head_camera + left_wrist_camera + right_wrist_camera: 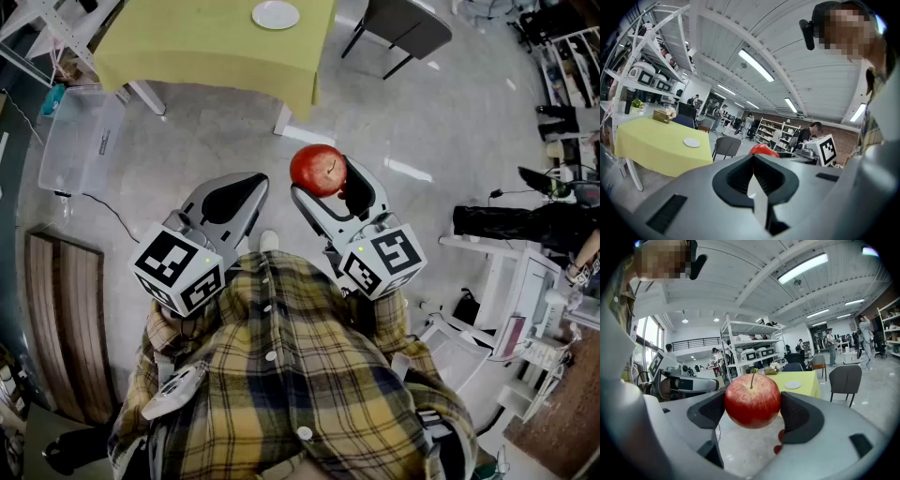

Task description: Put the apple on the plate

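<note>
A red apple point(318, 170) point(752, 400) hangs above the floor, stem up, and my right gripper point(325, 186) point(753, 405) is shut on it, one black pad on each side. My left gripper point(246, 187) point(753, 164) is level beside it on the left, shut and empty; past its tip the apple point(761, 149) shows. The white plate point(276, 15) point(692, 142) point(792, 385) lies on a table with a yellow cloth point(187, 42) point(651, 140) point(808, 380), well ahead of both grippers across the grey floor.
A grey chair point(408, 26) point(725, 146) stands right of the table, another chair point(845, 379) further right. A clear plastic bin point(80, 141) sits on the floor left of the table. White racks and gear point(525, 309) crowd the right side. Several people stand far off.
</note>
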Demonstrator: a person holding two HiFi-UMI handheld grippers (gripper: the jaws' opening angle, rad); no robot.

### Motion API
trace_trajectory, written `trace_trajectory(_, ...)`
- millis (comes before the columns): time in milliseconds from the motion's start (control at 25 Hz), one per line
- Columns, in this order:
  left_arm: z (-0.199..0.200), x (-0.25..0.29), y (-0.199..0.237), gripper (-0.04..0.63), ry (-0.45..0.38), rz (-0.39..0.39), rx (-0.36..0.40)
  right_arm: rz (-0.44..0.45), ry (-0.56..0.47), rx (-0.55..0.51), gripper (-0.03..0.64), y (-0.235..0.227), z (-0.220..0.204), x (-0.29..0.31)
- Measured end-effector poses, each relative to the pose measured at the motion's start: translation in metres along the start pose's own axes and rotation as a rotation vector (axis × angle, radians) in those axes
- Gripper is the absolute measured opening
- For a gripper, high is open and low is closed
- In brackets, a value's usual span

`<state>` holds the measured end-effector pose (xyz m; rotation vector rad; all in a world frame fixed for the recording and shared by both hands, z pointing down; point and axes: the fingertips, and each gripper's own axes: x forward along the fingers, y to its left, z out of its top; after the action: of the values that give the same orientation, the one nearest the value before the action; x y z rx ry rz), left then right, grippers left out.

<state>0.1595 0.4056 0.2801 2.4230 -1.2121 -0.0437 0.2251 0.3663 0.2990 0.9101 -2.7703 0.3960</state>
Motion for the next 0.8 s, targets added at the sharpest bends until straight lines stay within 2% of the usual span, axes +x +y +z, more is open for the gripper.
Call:
trace_trajectory(560,0.0,0.016,-0.006,0.009,-0.01,0.039,0.019,-0.011,-0.035,0.038,0.368,-0.027,0.003,-0.019)
trace_trajectory(800,-0.004,0.012,-0.009,0.009,-0.04,0.095,0.007,0.01,-0.026,0.044,0.368,-0.032,-0.007,-0.025)
